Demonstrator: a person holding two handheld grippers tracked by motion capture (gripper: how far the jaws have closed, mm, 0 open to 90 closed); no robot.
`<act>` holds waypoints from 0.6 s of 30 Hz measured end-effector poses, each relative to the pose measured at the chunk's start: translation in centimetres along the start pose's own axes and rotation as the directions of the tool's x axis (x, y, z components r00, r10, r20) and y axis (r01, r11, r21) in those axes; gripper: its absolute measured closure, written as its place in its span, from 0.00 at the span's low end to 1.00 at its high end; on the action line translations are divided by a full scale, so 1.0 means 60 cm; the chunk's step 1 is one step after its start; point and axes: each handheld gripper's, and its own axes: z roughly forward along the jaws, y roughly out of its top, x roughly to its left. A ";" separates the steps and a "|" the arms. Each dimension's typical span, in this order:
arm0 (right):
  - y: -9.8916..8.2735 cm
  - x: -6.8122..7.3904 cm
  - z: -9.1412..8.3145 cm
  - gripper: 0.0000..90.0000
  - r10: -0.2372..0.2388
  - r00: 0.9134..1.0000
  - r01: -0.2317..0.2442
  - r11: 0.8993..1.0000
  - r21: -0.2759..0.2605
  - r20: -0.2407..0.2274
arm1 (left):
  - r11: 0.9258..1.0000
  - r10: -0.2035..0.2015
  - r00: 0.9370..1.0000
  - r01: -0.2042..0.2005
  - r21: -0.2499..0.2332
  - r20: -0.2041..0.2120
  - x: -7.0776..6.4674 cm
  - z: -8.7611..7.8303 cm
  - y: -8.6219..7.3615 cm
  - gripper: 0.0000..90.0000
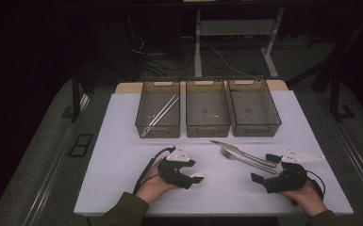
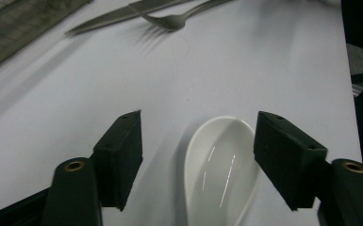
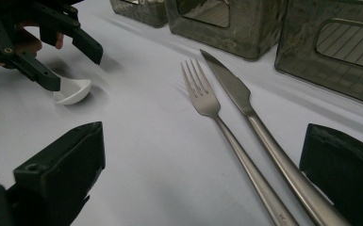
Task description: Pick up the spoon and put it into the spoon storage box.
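A white ceramic spoon (image 2: 221, 165) lies on the white table mat (image 1: 122, 155) at the front centre. My left gripper (image 2: 198, 127) is open and straddles the spoon's bowl; the right-hand pad sits at its rim, the left-hand pad stands clear of it. In the high view the spoon (image 1: 198, 179) peeks out beside the left gripper (image 1: 192, 173). A steel fork (image 3: 202, 99) and a steel knife (image 3: 231, 87) lie side by side to the right. My right gripper (image 3: 205, 136) is open, its jaws wide on either side of their handles, touching neither.
Three translucent grey bins stand in a row at the back: the left bin (image 1: 158, 133) holds long metal sticks (image 1: 162, 113), the middle bin (image 1: 207, 132) and the right bin (image 1: 257, 131) look bare. A person's hands hold both grippers at the table's front edge.
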 end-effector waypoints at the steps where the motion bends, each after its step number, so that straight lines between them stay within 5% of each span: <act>1: 0.000 0.000 0.000 0.01 0.000 1.000 0.000 1.000 0.000 0.000 | 1.000 0.008 1.000 -0.008 0.009 0.003 0.001 0.000 0.000 0.39; 18: 0.000 0.000 -0.001 0.01 0.000 1.000 0.000 1.000 -0.002 0.000 | 0.996 0.023 0.999 -0.025 0.087 0.023 -0.005 0.010 -0.003 0.49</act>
